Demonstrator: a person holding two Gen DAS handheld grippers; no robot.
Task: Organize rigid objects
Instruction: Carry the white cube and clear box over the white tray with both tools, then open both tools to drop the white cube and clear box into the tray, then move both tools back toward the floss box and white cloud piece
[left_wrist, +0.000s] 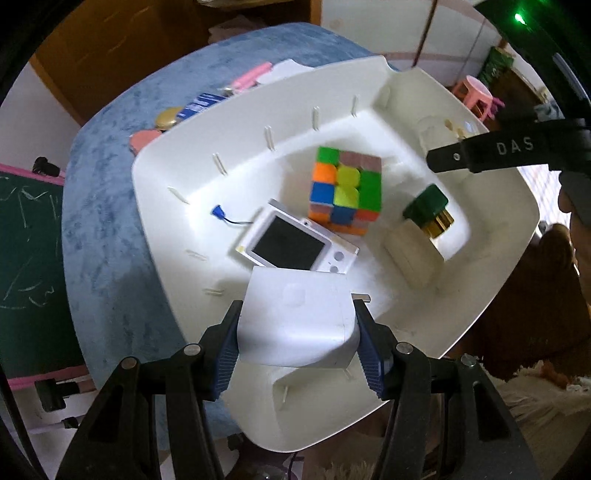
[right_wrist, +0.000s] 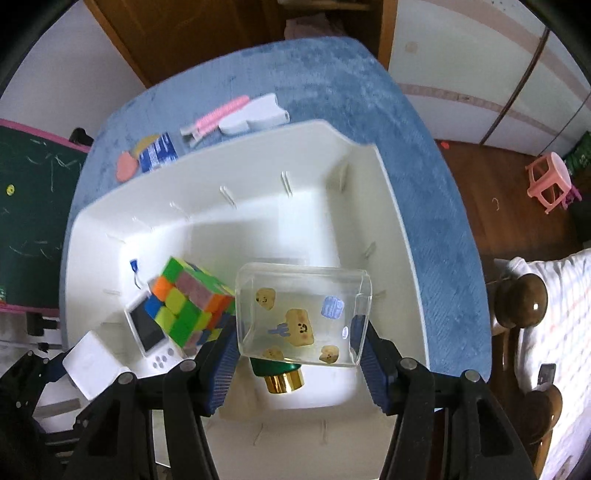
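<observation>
My left gripper (left_wrist: 297, 350) is shut on a white box-like object (left_wrist: 295, 317), held over the near part of a white bin (left_wrist: 177, 236). My right gripper (right_wrist: 299, 354) is shut on a clear plastic box with cartoon stickers (right_wrist: 303, 314), held over the same bin (right_wrist: 391, 229). In the bin lie a colourful puzzle cube (left_wrist: 345, 190), a small white camera (left_wrist: 295, 242) and a green bottle with a gold cap (left_wrist: 428, 210). The cube (right_wrist: 188, 302), camera (right_wrist: 147, 332) and bottle (right_wrist: 280, 376) also show in the right wrist view. The left gripper with its white object (right_wrist: 92, 363) shows at lower left there.
The bin sits on a round blue-covered table (right_wrist: 332, 85). Behind the bin lie a pink comb (right_wrist: 218, 114), a white object (right_wrist: 255, 114), a blue packet (right_wrist: 159, 151) and a pink disc (right_wrist: 127, 166). A chalkboard (left_wrist: 26, 266) stands left; a pink stool (right_wrist: 550, 181) right.
</observation>
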